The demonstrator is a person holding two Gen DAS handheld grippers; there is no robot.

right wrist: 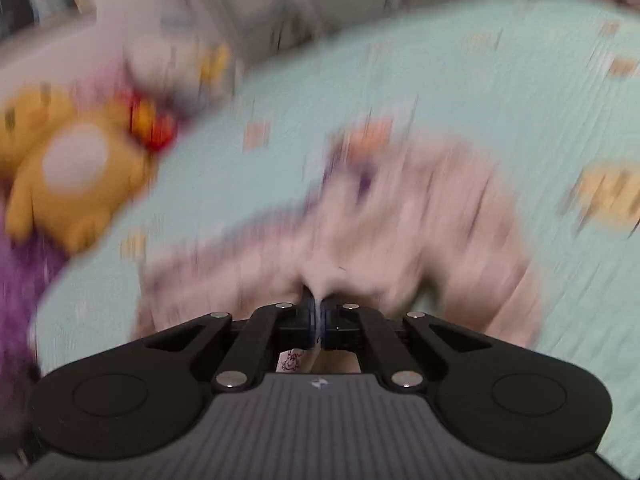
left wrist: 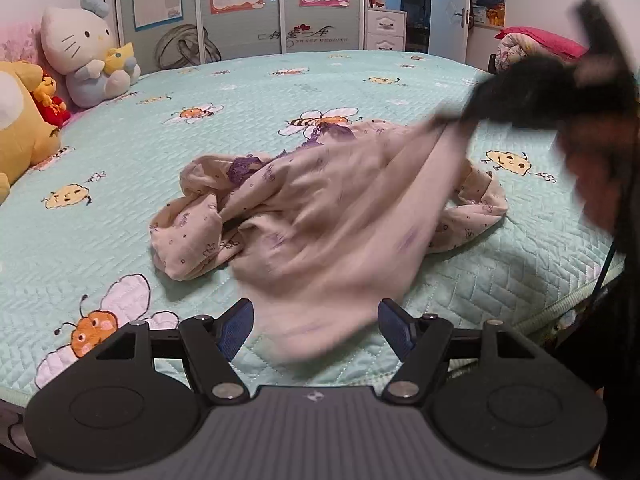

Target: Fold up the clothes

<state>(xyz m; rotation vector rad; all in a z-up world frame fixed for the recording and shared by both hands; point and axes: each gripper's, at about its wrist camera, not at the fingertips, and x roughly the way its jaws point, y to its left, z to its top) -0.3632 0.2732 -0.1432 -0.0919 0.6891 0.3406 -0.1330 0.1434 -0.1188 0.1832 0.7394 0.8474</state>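
Note:
A crumpled pale pink garment (left wrist: 304, 208) with small prints and purple trim lies on the bed. In the left wrist view my left gripper (left wrist: 316, 330) stands open near the bed's front edge, and blurred cloth hangs between its blue pads without touching them. My right gripper (left wrist: 452, 118) shows there as a dark blur at the upper right, pulling a corner of the garment up. In the right wrist view my right gripper (right wrist: 317, 316) is shut on a fold of the garment (right wrist: 400, 216); that whole picture is smeared by motion.
The bed has a mint green quilted cover (left wrist: 248, 92) with bee prints. Plush toys sit at the left: a white cat (left wrist: 84, 48) and a yellow one (left wrist: 20, 132). A wardrobe (left wrist: 240, 4) stands behind. A dark sleeve (left wrist: 616, 184) fills the right edge.

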